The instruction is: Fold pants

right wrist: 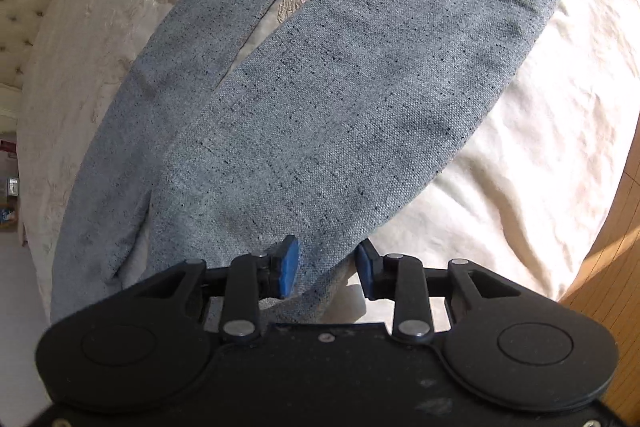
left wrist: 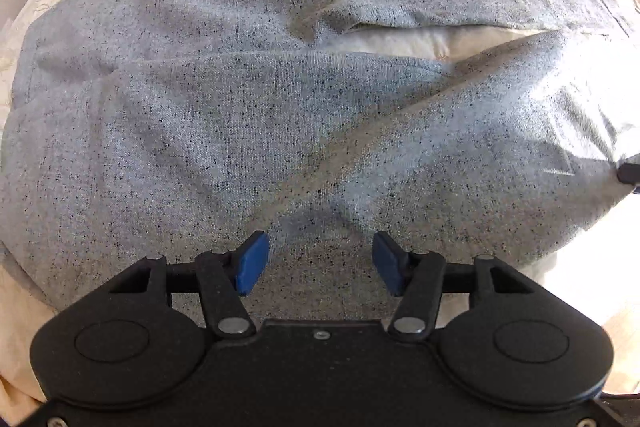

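Currently, speckled grey woven pants lay spread flat on the cream embroidered bed, legs apart. Left tongs hovered open above the seat; right tongs gaped astride one leg's outer edge, presumably positioned for pinching it.

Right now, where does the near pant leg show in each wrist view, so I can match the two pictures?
Left wrist: the near pant leg runs from centre to the right edge, above the open left gripper.
Right wrist: it fills the centre, its hem at upper right, its edge between the open right gripper fingers.
Shared landmark: the cream bedspread wedge between the two legs.
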Tool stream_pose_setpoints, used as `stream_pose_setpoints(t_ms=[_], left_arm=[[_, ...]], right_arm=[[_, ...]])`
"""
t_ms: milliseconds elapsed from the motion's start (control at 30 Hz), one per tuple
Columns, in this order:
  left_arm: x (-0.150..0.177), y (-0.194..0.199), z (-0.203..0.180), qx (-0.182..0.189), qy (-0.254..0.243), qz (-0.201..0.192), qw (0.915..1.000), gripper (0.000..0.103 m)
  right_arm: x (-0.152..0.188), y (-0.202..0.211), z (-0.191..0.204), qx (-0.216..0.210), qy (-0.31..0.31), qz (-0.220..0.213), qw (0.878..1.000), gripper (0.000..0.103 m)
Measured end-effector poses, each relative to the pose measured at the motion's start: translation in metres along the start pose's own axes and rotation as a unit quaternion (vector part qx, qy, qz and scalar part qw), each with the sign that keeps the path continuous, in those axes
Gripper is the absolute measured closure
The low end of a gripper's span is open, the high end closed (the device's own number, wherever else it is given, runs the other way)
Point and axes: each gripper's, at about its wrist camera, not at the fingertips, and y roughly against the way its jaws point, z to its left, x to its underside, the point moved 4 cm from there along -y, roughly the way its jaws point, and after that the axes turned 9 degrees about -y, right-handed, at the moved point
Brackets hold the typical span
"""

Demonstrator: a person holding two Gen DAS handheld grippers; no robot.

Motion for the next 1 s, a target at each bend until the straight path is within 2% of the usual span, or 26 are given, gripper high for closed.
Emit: stream_pose_setpoints(t_ms=[33,100,200,333,400,467,500,567,600,667,833,1000], left_arm=[[-0.004,0.007,0.000,-0.001,0.005,-0.008,1.0000,0.043],[-0.010,0.018,-0.002,-0.005,0.014,-0.032,0.9994,0.043],[-0.033,0.027,0.001,-0.017,0.024,-0.070,0.9971,0.043],[-0.059,0.018,-0.004,-0.022,0.029,-0.086,0.9956,0.043],[-0.069,0.007,-0.013,-0.025,0.022,-0.087,0.9957,0.043],[-0.075,-0.008,-0.023,-0.029,0.010,-0.078,0.9965,0.043],[-0.076,-0.020,-0.028,-0.027,0.001,-0.060,0.9978,0.043],[-0.071,-0.041,-0.037,-0.011,-0.008,-0.015,0.9998,0.043],[-0.068,-0.047,-0.039,-0.009,-0.005,-0.009,0.9999,0.043],[-0.062,-0.045,-0.043,-0.021,-0.001,-0.020,0.9996,0.043],[-0.045,-0.038,-0.051,-0.002,0.006,-0.002,1.0000,0.043],[-0.029,-0.029,-0.066,-0.017,-0.003,0.003,0.9998,0.043]], right_arm=[[0.001,0.003,0.004,0.008,0.028,-0.007,1.000,0.096],[0.007,0.011,0.016,0.028,0.094,-0.021,0.995,0.098],[0.022,0.025,0.023,0.068,0.182,-0.038,0.980,0.099],[0.038,0.026,0.004,0.102,0.196,-0.018,0.975,0.099],[0.042,0.022,-0.001,0.104,0.200,-0.007,0.974,0.099],[0.042,0.022,0.000,0.100,0.209,-0.007,0.973,0.099],[0.041,0.023,0.002,0.097,0.215,-0.004,0.972,0.098],[0.033,0.024,0.007,0.091,0.224,0.001,0.970,0.089],[0.030,0.027,0.009,0.087,0.224,0.004,0.971,0.088],[0.020,0.038,0.010,0.082,0.226,0.000,0.971,0.085],[-0.028,0.068,0.008,0.095,0.257,-0.074,0.959,0.076],[-0.099,0.058,-0.002,0.107,0.263,-0.124,0.951,0.074]])
